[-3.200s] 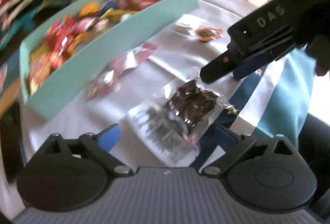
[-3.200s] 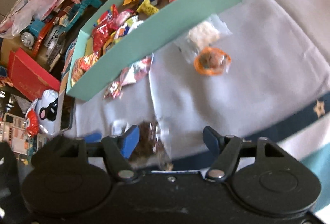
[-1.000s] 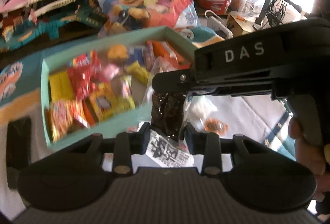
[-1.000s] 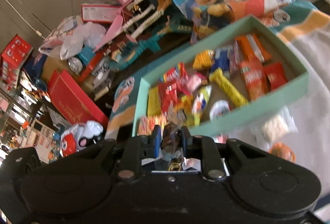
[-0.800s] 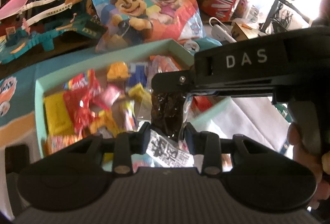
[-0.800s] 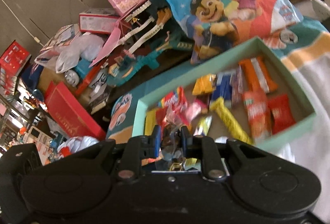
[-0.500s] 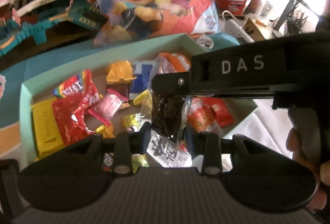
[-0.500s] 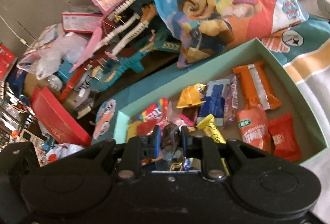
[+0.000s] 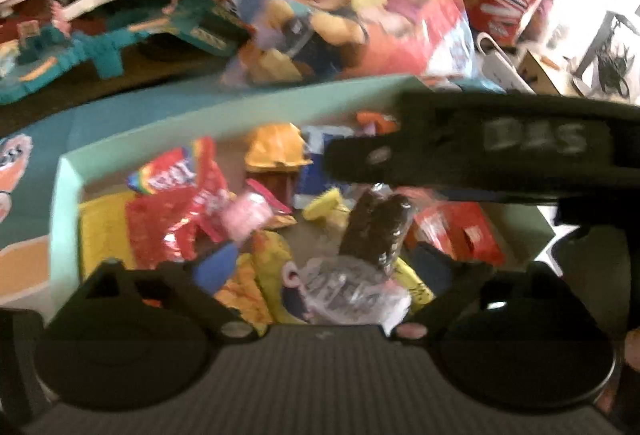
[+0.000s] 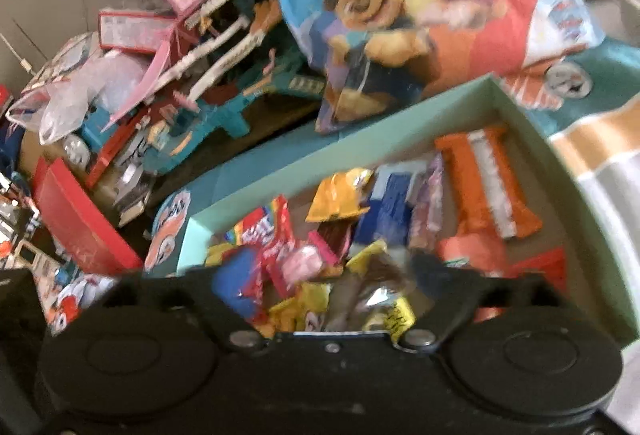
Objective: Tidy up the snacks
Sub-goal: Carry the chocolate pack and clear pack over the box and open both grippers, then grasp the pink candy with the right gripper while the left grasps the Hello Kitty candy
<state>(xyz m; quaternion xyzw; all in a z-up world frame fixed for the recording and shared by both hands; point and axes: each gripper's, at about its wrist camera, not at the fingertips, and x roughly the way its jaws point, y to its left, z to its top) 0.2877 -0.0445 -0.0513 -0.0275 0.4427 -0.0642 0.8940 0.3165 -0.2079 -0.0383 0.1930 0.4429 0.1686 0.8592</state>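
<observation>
A mint-green box [image 9: 240, 111] holds several bright snack packets. Over it, my left gripper [image 9: 324, 267] is opening its jaws, and its blue pads stand wide apart. Between them a clear packet of dark brown snack [image 9: 376, 231] hangs free of both pads, above the pile. The right gripper's black body [image 9: 480, 163] crosses this view just beyond the packet. In the right wrist view my right gripper [image 10: 332, 279] is also opening over the box [image 10: 320, 151]. The same packet [image 10: 376, 275] lies blurred between its spread pads, touching neither.
A big cartoon-dog snack bag [image 10: 420, 15] leans behind the box. Teal and pink toy sets [image 10: 208, 75] and a red box [image 10: 76, 227] crowd the back left. A striped cloth [image 10: 600, 163] lies to the right of the box.
Both grippers carried the dark packet from the cloth to above the box. Both jaws have now sprung wide and the packet is let go between them.
</observation>
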